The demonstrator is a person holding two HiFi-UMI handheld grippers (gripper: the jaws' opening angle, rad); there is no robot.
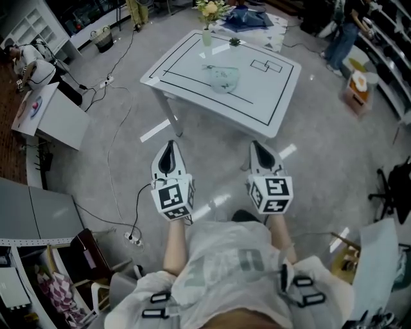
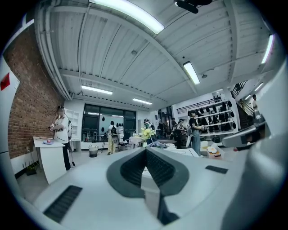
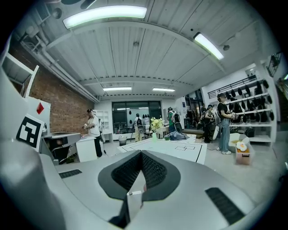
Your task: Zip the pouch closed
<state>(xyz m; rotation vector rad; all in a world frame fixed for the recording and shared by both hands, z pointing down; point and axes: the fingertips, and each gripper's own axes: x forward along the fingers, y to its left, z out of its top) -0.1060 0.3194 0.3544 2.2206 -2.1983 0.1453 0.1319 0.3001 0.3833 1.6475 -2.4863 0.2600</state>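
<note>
The pouch (image 1: 223, 78), pale and translucent, lies flat on the white table (image 1: 192, 77) with black line markings, far ahead in the head view. Both grippers are held close to the person's body, well short of the table. My left gripper (image 1: 169, 148) is shut with nothing in it, and its dark pads meet in the left gripper view (image 2: 145, 151). My right gripper (image 1: 257, 148) is shut and empty too, with its jaws together in the right gripper view (image 3: 141, 153). Beyond the jaws the table (image 3: 180, 150) shows. I cannot make out the pouch in either gripper view.
A vase of yellow flowers (image 1: 207, 29) and a dark cloth (image 1: 247, 19) sit at the table's far edge. Cables and a power strip (image 1: 133, 239) lie on the floor at left. A white counter (image 1: 54, 115) stands left, a box (image 1: 356, 87) right. Several people stand around the room.
</note>
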